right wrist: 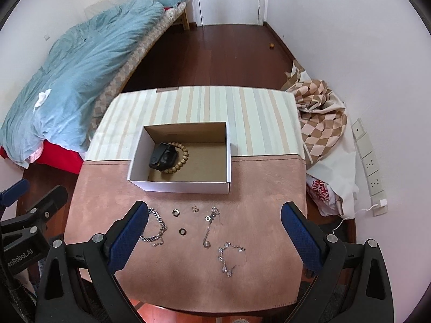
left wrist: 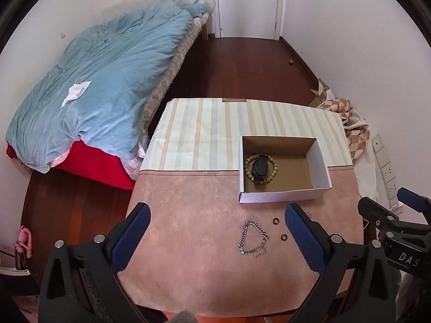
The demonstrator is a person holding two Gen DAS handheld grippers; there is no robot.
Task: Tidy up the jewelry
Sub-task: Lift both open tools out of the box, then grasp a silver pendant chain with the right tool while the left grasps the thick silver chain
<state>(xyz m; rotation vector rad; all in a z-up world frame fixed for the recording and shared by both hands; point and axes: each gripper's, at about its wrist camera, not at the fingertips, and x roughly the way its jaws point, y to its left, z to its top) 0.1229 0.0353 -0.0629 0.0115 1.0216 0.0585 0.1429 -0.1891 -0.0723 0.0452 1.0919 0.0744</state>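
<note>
An open white cardboard box (left wrist: 282, 196) (right wrist: 186, 187) stands mid-table, holding a wooden bead bracelet (left wrist: 274, 164) (right wrist: 181, 165) and a black watch (left wrist: 259, 168) (right wrist: 161, 156). In front of the box lie a silver chain bracelet (left wrist: 253, 238) (right wrist: 157, 228), two small rings (right wrist: 176, 212) (right wrist: 182, 231), a tiny earring (right wrist: 195, 209), a thin pendant necklace (right wrist: 208, 227) and a crystal bracelet (right wrist: 229, 255). My left gripper (left wrist: 215, 242) hovers open over the chain bracelet. My right gripper (right wrist: 214, 238) hangs open above the necklace, holding nothing.
The table has a pink suede mat (right wrist: 256, 188) in front and a striped cloth (right wrist: 242, 107) behind. A bed with a blue duvet (left wrist: 94, 80) lies left. Checkered fabric and bags (right wrist: 320, 123) sit on the floor at right, near wall sockets (right wrist: 371, 161).
</note>
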